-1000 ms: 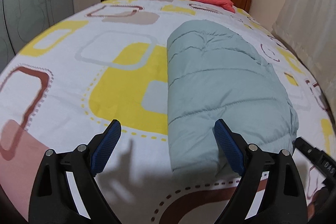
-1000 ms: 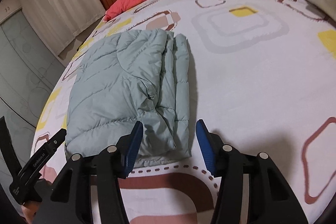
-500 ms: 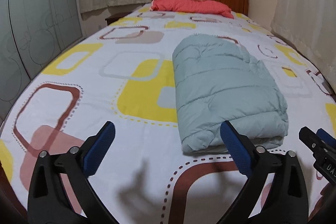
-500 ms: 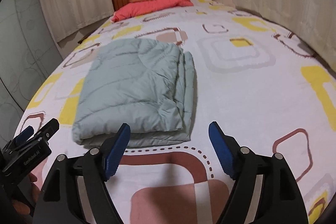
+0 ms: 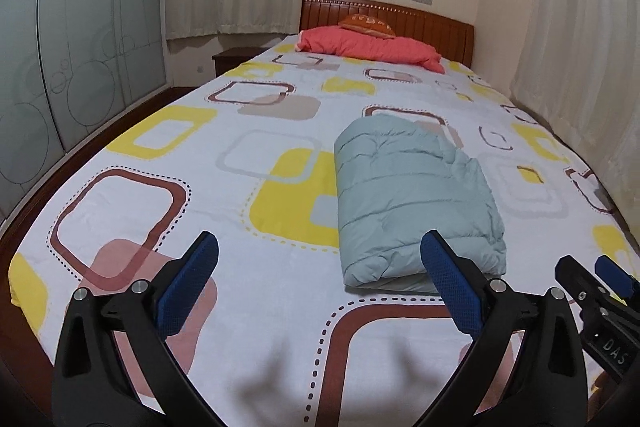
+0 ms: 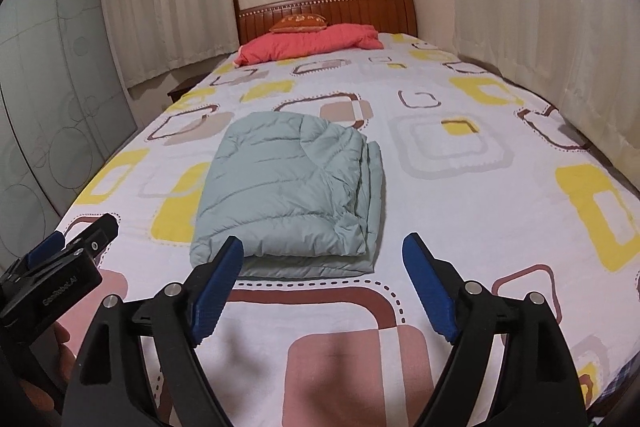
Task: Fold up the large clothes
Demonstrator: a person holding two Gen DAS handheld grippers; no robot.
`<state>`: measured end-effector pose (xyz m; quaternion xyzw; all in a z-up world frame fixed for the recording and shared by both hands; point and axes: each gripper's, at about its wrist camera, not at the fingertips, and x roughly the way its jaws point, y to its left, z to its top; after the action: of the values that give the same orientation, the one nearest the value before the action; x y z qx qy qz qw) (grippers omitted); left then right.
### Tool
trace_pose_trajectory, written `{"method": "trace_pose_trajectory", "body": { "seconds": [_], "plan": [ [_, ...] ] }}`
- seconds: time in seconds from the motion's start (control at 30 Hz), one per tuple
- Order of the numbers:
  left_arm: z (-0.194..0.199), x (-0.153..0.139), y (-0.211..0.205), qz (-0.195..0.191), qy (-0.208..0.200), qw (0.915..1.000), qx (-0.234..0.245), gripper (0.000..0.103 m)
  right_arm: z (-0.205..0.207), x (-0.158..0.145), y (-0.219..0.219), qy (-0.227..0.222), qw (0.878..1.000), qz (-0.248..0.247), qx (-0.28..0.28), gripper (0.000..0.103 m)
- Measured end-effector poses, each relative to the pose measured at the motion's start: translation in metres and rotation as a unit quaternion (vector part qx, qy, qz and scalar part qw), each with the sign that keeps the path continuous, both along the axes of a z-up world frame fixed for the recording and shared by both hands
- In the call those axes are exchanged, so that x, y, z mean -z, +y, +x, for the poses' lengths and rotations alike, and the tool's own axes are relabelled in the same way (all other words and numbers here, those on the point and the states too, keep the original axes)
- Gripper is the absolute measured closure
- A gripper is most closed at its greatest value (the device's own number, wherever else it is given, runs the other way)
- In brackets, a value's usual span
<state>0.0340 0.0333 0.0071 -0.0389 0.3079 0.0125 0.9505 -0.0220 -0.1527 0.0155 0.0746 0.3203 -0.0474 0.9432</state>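
A pale green puffy jacket lies folded into a thick rectangle on the patterned bed sheet; it also shows in the right wrist view. My left gripper is open and empty, held above the foot of the bed, near and left of the jacket. My right gripper is open and empty, just short of the jacket's near edge. Each gripper shows at the edge of the other's view: the right one, the left one.
A red quilt and an orange cushion lie at the wooden headboard. Curtains hang along the right side, glass wardrobe doors along the left. A nightstand stands at the far left.
Both grippers have pulled back and up from the folded jacket toward the foot of the bed. The right gripper's jaws have opened wider. The jacket has stayed in place.
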Motion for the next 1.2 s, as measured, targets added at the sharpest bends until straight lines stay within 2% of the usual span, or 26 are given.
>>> {"method": "trace_pose_trajectory", "body": {
  "seconds": [0.67, 1.2],
  "plan": [
    [-0.01, 0.001, -0.013, 0.011, 0.01, 0.9999, 0.007, 0.002, -0.003, -0.002, -0.003, -0.009, 1.0, 0.003, 0.005, 0.022],
    [-0.009, 0.004, -0.013, 0.005, 0.012, 0.9999, 0.003, 0.002, -0.004, -0.002, -0.003, -0.011, 1.0, 0.003, 0.004, 0.022]
  ]
}}
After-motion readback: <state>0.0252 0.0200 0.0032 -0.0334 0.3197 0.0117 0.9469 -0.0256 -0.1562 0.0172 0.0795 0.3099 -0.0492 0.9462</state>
